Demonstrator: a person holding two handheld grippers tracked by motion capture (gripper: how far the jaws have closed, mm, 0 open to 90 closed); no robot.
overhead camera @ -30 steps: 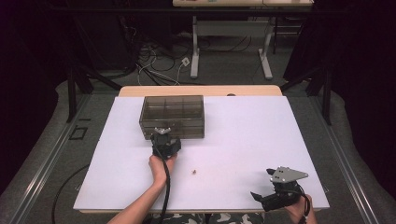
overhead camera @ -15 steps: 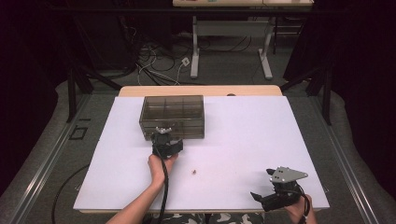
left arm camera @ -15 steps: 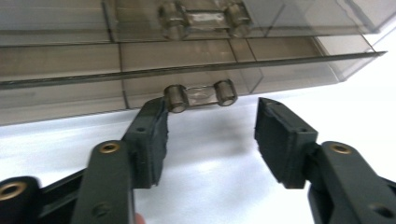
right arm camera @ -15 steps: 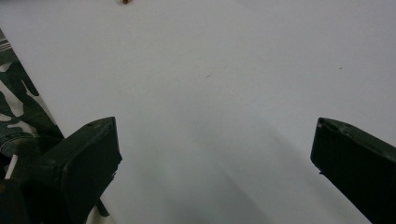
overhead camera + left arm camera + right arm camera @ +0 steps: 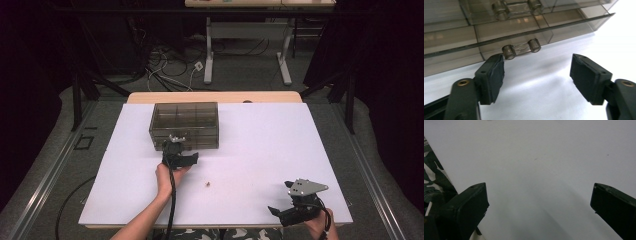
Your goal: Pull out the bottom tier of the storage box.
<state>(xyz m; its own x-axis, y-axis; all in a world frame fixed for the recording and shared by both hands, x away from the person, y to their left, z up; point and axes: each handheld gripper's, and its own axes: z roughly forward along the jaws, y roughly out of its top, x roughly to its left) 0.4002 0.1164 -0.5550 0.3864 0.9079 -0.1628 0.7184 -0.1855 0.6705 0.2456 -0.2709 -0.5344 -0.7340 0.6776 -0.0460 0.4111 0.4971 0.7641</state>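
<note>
Left tool [image 5: 537, 72] jaws just opening, spread, nothing between; drawer handle [image 5: 521, 48] at 12 o'clock, probably released. Right tool [image 5: 539, 205] spread, idle on table [image 5: 280, 145].

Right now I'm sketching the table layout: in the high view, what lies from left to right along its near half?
Left gripper → small brown bit on the white table → right gripper.
</note>
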